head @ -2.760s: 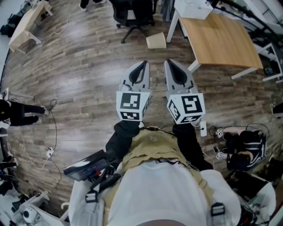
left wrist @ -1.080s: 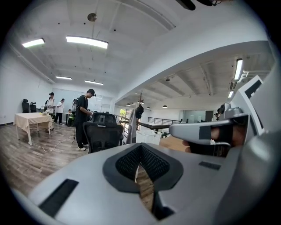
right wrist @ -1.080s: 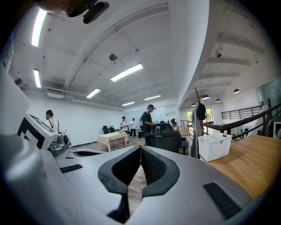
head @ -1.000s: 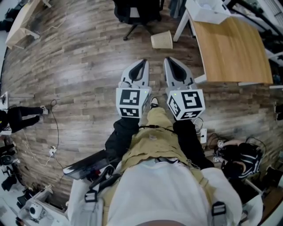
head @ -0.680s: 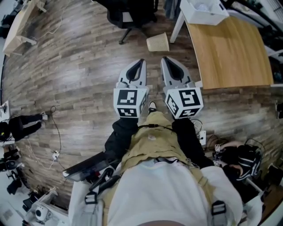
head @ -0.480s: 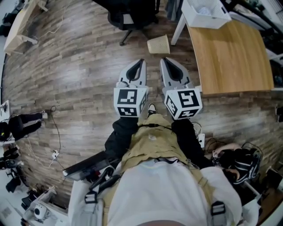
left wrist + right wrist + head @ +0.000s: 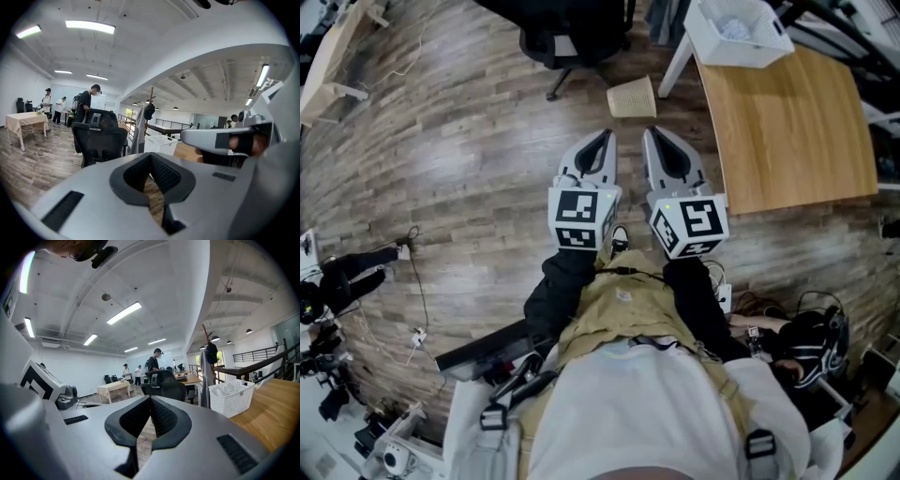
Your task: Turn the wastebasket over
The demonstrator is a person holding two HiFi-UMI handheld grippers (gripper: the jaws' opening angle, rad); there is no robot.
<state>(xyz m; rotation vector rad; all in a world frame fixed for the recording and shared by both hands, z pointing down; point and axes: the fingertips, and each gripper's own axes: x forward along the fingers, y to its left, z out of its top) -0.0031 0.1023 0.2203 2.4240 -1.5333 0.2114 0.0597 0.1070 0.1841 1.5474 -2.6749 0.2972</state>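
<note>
Your left claw [image 7: 602, 142] and right claw [image 7: 657, 138] sit side by side in front of you, above the wood floor [image 7: 469, 169], both pointing forward. Each claw's jaws are pressed together with nothing pinched; only a thin strip of floor shows between the dark pads. The tan wastebasket [image 7: 632, 97] lies on its side on the floor just ahead of the claw tips, touching neither. It rests between the black office chair [image 7: 572, 37] and the white leg of the wooden counter [image 7: 797, 122]. A white mesh basket [image 7: 736, 28] stands on the counter's far corner.
</note>
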